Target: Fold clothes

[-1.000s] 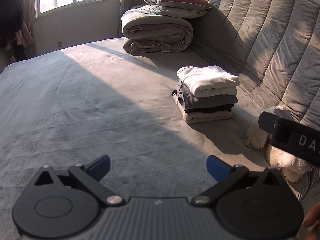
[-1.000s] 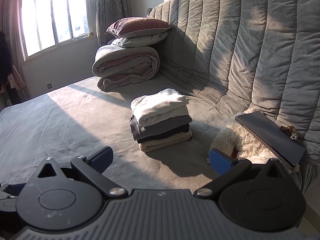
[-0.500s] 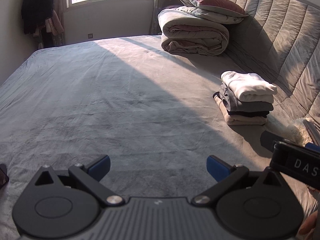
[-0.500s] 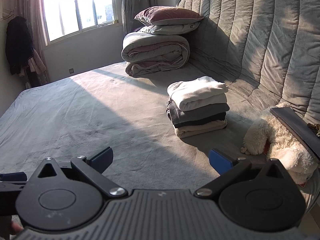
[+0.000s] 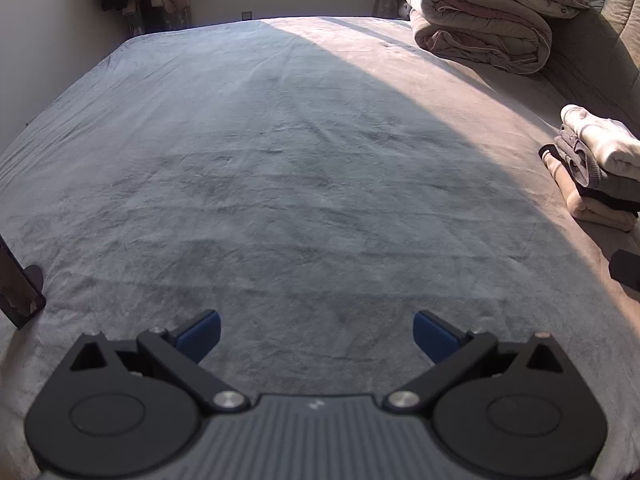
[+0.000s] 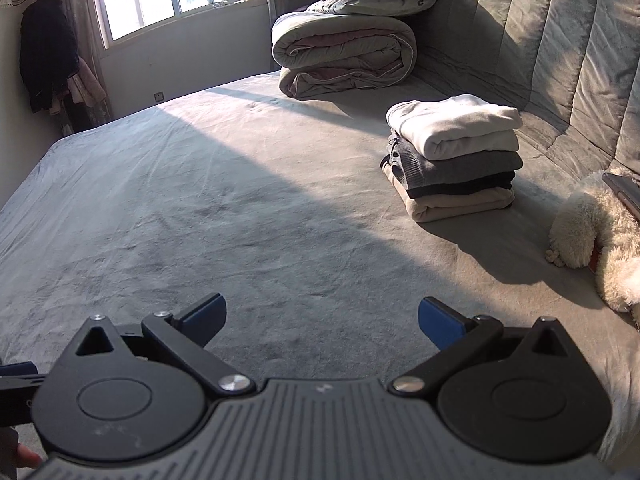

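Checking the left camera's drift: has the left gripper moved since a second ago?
Yes. The left gripper has swung leftward: the stack of folded clothes slid from centre-right to the right edge.

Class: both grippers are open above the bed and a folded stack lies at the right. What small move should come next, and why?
Probably keep turning left to look for an unfolded garment: the left gripper and right gripper hold nothing, the folded stack looks finished, and the bed ahead shows no loose clothing.
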`<control>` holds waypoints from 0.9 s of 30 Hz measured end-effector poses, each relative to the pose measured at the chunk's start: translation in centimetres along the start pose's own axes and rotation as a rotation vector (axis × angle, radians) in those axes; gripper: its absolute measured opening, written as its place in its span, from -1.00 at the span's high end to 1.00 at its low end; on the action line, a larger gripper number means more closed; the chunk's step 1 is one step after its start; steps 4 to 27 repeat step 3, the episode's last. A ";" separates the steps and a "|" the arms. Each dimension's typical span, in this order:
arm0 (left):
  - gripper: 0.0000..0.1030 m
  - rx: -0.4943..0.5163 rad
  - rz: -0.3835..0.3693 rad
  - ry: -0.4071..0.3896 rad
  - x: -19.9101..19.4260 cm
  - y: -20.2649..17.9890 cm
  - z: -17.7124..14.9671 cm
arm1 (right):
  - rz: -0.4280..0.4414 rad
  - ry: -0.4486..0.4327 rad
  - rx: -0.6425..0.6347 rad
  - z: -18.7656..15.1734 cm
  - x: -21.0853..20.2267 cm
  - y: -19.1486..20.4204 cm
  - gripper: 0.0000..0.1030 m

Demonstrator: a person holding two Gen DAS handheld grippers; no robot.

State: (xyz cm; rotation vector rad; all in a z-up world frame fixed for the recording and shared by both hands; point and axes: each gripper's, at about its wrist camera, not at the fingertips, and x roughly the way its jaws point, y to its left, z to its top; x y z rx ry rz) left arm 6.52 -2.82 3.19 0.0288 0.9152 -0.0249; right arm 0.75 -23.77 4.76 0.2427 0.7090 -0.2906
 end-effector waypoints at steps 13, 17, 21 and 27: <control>-0.99 -0.082 -0.020 -0.028 3.4 2.3 -1.5 | -0.029 -0.012 0.016 -1.6 2.9 0.4 -1.00; -0.99 -0.082 -0.020 -0.028 3.4 2.3 -1.5 | -0.029 -0.012 0.016 -1.6 2.9 0.4 -1.00; -0.99 -0.082 -0.020 -0.028 3.4 2.3 -1.5 | -0.029 -0.012 0.016 -1.6 2.9 0.4 -1.00; -0.99 -0.082 -0.020 -0.028 3.4 2.3 -1.5 | -0.029 -0.012 0.016 -1.6 2.9 0.4 -1.00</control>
